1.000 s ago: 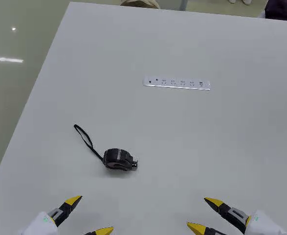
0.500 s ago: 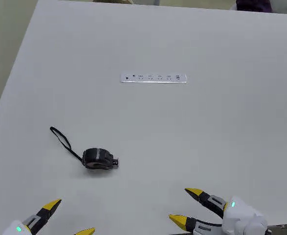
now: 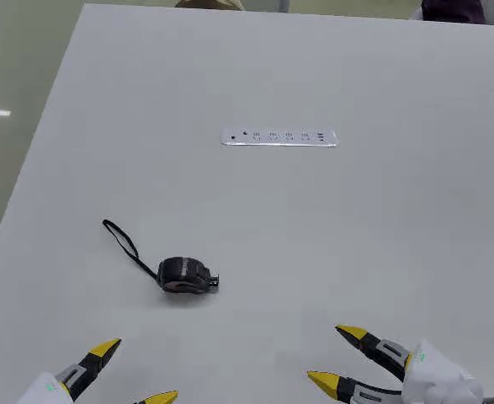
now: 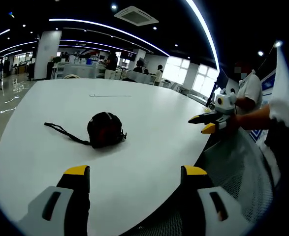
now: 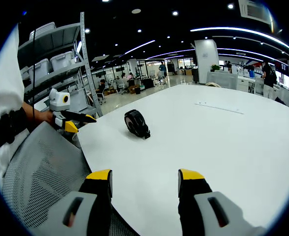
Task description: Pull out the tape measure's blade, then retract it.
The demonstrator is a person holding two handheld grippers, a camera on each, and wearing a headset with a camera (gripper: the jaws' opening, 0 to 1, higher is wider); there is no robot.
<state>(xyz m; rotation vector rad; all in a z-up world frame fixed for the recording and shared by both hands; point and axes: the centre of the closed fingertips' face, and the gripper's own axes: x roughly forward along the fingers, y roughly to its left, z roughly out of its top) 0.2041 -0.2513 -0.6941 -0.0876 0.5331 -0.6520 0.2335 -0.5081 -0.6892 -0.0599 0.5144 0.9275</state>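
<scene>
A black tape measure (image 3: 186,275) lies on the white table (image 3: 314,219), its black wrist strap (image 3: 125,244) trailing up and to the left. Its blade is in the case. My left gripper (image 3: 131,373) hovers open at the table's near edge, below the tape measure (image 4: 105,130), with nothing between its yellow-tipped fingers. My right gripper (image 3: 339,357) is open too, near the front edge to the right, well apart from the tape measure (image 5: 137,123). Each gripper view shows the other gripper (image 4: 203,124) (image 5: 79,122) at the side.
A white power strip (image 3: 278,138) lies flat farther back in the middle of the table. The table's left edge drops to a glossy floor (image 3: 11,126). A grey mesh chair (image 5: 36,172) sits just off the near edge.
The head camera has shifted, so the whole scene slid left and then partly back. Both grippers stay open near the front edge; the tape measure has not moved on the table.
</scene>
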